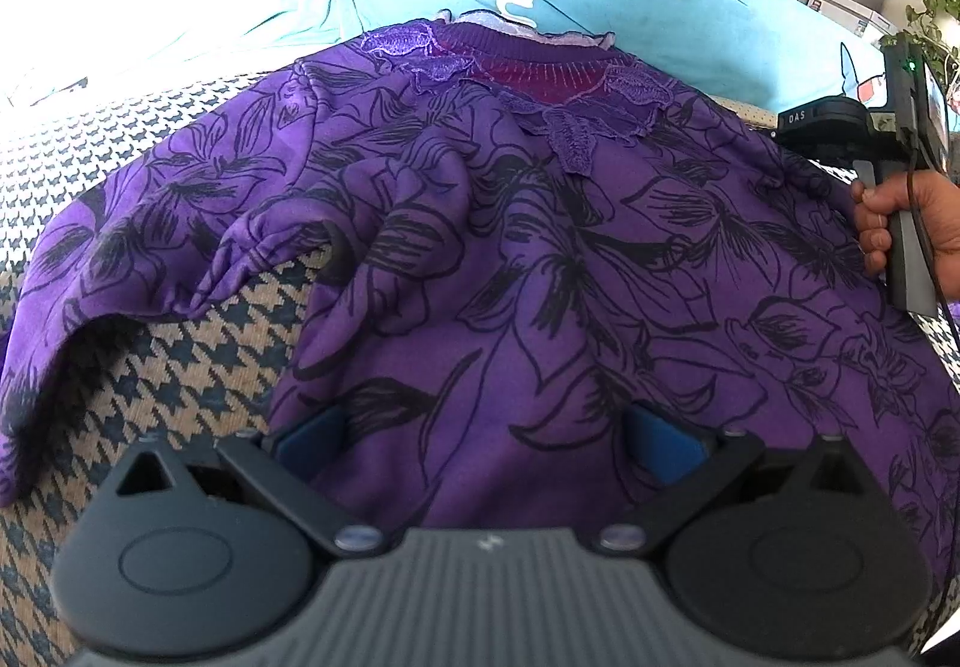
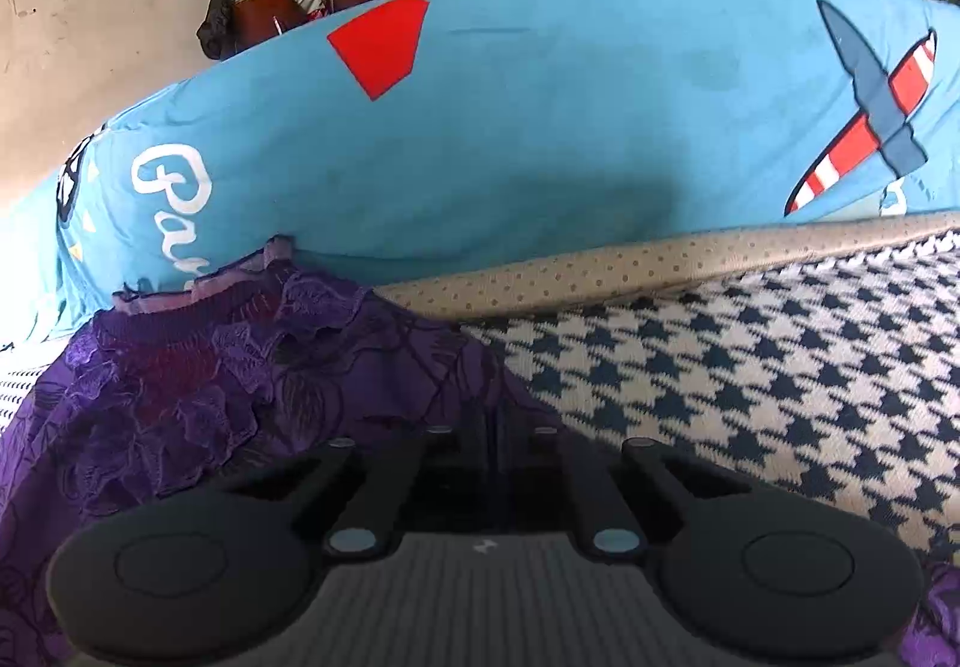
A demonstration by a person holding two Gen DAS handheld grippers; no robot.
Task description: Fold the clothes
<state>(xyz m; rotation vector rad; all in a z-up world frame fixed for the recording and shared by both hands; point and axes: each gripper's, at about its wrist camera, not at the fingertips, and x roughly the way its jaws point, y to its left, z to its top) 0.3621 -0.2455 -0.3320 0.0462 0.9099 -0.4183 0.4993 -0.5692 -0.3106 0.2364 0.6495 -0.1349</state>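
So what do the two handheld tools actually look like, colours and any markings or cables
Each is black plastic: a grey ribbed body with a small white mark, two round black discs and black linkage arms. The left tool has blue pads. Seen from the left wrist, the right tool reads "DAS", shows a green light, a black handle and a thin black cable.

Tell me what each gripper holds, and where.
Left gripper: jaws open over the purple top, holding nothing. Right gripper: jaws shut at the top's shoulder edge; a hold cannot be told.
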